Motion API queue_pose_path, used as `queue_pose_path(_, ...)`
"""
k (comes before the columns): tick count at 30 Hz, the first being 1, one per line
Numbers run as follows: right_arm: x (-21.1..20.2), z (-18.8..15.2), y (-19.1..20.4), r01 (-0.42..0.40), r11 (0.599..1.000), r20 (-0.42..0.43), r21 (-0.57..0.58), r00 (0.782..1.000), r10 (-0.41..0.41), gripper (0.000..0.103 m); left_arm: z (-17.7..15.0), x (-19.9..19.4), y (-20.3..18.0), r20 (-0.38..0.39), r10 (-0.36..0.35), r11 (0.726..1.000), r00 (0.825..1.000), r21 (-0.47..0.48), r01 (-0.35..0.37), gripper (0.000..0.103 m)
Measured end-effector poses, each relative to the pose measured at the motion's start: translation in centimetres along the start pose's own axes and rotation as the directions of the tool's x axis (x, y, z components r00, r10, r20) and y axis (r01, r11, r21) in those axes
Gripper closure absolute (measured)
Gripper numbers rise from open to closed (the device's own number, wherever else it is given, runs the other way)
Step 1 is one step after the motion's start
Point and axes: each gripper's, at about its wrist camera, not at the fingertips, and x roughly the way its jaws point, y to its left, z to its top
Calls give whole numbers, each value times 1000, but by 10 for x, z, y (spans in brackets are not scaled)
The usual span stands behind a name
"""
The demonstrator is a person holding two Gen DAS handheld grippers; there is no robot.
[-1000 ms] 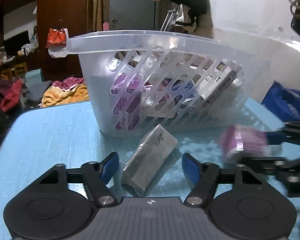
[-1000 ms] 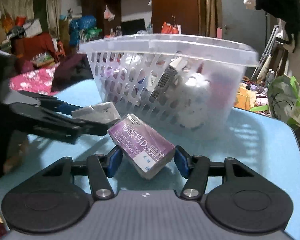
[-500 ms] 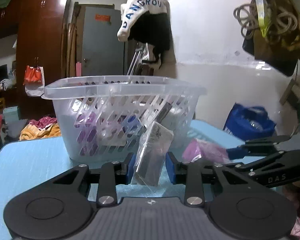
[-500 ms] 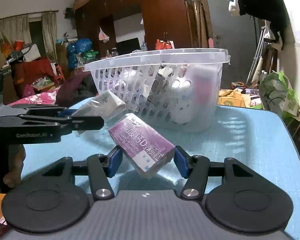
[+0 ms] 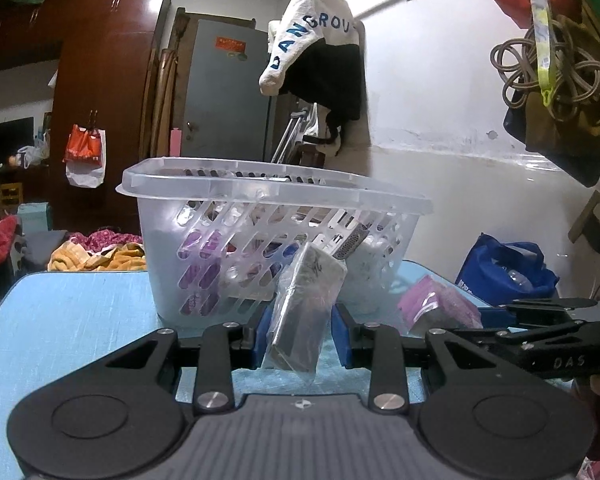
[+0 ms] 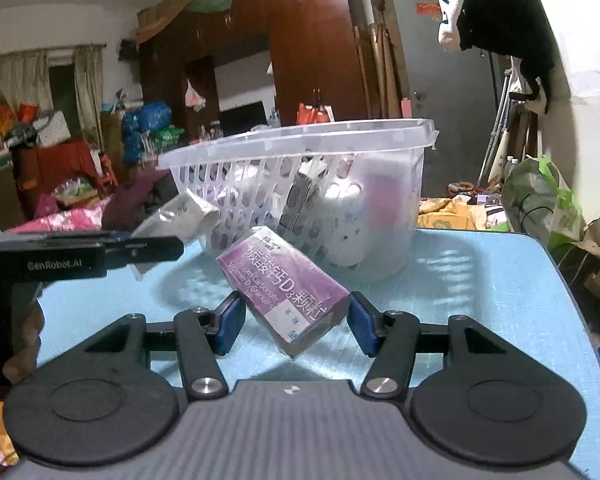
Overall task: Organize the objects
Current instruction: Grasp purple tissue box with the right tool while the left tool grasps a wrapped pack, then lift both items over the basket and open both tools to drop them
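Grey packet (image 5: 305,312) clamped in left claw (image 5: 302,338), off table.

Blue table (image 5: 72,320); clear basket (image 5: 276,196) atop

My left gripper (image 5: 301,338) and right gripper (image 6: 296,322) look alike: black linkage arms with silver screws, round black discs either side, a ribbed grey body carrying a small white emblem, and blue pads (image 6: 229,322). White lettering reads "GenRobot.AI" along the left one's side.
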Motion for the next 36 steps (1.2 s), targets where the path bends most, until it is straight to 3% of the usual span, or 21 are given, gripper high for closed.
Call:
queue_pose_path(24, -4, -3, -3, -27, 999, 48, 31, 999, 25, 44, -1, -2, 2, 1, -2, 1000, 1000, -10, 2, 66)
queue_pose_path(27, -11, -5, -2, -25, 1000, 91, 16, 996, 23, 44, -1, -3, 2, 10, -1, 1000, 1000, -14, 1, 66)
queue_pose_path(30, -18, -6, -1, -35, 999, 145, 14, 989, 33, 44, 0, -14, 1, 62, 8, 1000, 998, -21, -7, 66)
queue_pose_path(32, -24, -2, 0, -53, 998, 174, 19, 984, 49, 44, 9, -25, 0, 87, -21, 999, 996, -34, 24, 66)
queue_pose_path(36, -35, 48, 11, -23, 999, 237, -38, 971, 31, 44, 68, -47, -15, 200, 35, 999, 979, 33, -42, 66)
